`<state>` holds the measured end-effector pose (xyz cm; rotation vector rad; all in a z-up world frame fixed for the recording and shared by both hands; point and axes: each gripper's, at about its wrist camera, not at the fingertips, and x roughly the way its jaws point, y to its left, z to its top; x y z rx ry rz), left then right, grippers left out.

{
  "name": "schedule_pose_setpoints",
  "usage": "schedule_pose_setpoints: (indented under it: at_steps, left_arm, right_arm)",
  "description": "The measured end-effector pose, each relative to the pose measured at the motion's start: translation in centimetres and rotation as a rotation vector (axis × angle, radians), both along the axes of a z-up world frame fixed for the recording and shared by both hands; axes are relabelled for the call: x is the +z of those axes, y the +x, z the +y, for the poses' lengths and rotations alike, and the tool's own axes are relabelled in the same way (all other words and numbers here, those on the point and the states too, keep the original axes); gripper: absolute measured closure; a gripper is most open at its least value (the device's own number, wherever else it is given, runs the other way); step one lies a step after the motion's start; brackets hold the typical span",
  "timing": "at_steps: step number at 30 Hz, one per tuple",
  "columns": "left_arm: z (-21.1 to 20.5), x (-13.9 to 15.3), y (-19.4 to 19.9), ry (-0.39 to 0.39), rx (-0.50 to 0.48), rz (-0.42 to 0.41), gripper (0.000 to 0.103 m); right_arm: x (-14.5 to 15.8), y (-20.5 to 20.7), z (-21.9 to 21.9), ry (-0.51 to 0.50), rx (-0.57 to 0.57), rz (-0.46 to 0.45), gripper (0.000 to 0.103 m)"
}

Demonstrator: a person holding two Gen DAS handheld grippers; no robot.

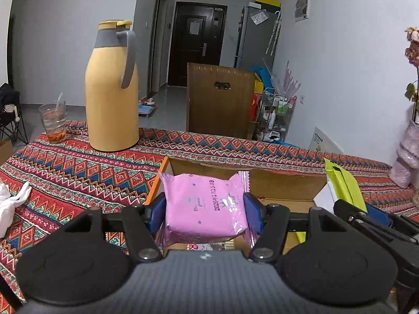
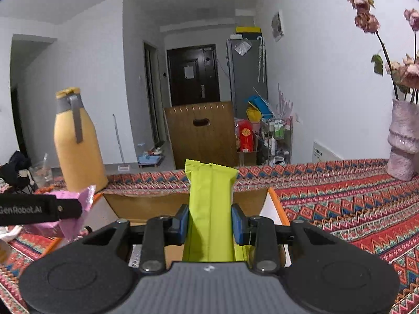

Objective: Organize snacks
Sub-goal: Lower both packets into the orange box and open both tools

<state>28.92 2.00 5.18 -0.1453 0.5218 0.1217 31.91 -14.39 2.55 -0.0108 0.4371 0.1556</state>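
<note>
Blue-padded fingers of the left gripper point(image 1: 205, 213) clamped a pink foil snack packet point(image 1: 203, 205) at lower centre, above the open cardboard box point(image 1: 288, 183). Likewise the right gripper point(image 2: 209, 225) pinched a lime-green snack pouch point(image 2: 209, 196). Each should be lowered well inside before letting go.

1. The snack pack point(image 1: 204, 206) is pink with small dark dots and a printed date in dark digits.
2. The long wrapper point(image 2: 210, 209) is plain lime green.
3. Each hand-held gripper point(image 1: 205, 210) point(image 2: 209, 225) is black with blue pads point(image 1: 157, 210) and a grey ribbed body.
4. The cloth on the bench point(image 1: 78, 172) carries bands of zigzags and diamonds in red, orange, blue, green and white.
5. The cardboard box point(image 1: 285, 183) is brown inside with an orange edge.
6. The jug point(image 1: 111, 91) is mustard yellow with a grey collar and handle.
7. The vase point(image 2: 402, 141) is pale pink, its dried flowers dusty pink.
8. The door point(image 1: 196, 44) is dark brown, the walls white.
</note>
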Motion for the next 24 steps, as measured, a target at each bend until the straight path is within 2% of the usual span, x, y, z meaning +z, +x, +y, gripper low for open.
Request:
schedule_pose_setpoints:
  at_steps: [12, 15, 17, 18, 19, 20, 21, 22, 24]
  left_arm:
    - [0.2, -3.0, 1.4, 0.015, 0.002, 0.056, 0.038]
    - [0.4, -3.1, 1.3, 0.008, 0.001, 0.047, 0.032]
    - [0.7, -2.9, 1.0, -0.006, -0.001, 0.032, 0.018]
    - [0.8, -2.7, 0.8, -0.009, 0.004, 0.020, 0.015]
    - [0.8, -2.6, 0.6, -0.009, 0.010, 0.009, 0.006]
    - [0.9, -2.4, 0.4, -0.010, 0.016, 0.000, 0.000]
    - [0.9, -2.2, 0.2, -0.014, 0.021, -0.010, 0.000]
    - [1.0, -2.1, 0.0, -0.018, 0.023, -0.016, 0.000]
    - [1.0, -1.8, 0.0, -0.021, 0.026, -0.018, 0.000]
  right_arm:
    - [-3.1, 2.4, 0.5, -0.036, -0.009, 0.080, 0.070]
    - [-3.5, 2.7, 0.5, -0.032, -0.016, 0.101, 0.070]
    - [-3.7, 2.7, 0.3, -0.025, -0.014, 0.109, 0.068]
    - [-3.6, 2.6, 0.2, -0.022, -0.017, 0.105, 0.065]
    - [-3.5, 2.5, 0.1, -0.016, -0.016, 0.103, 0.049]
    - [-3.4, 2.4, -0.2, -0.007, -0.015, 0.102, 0.038]
    - [-3.2, 2.4, -0.4, 0.003, -0.018, 0.097, 0.017]
    - [-3.1, 2.2, -0.5, 0.010, -0.023, 0.088, 0.007]
    - [-2.8, 2.0, -0.6, 0.018, -0.021, 0.081, 0.006]
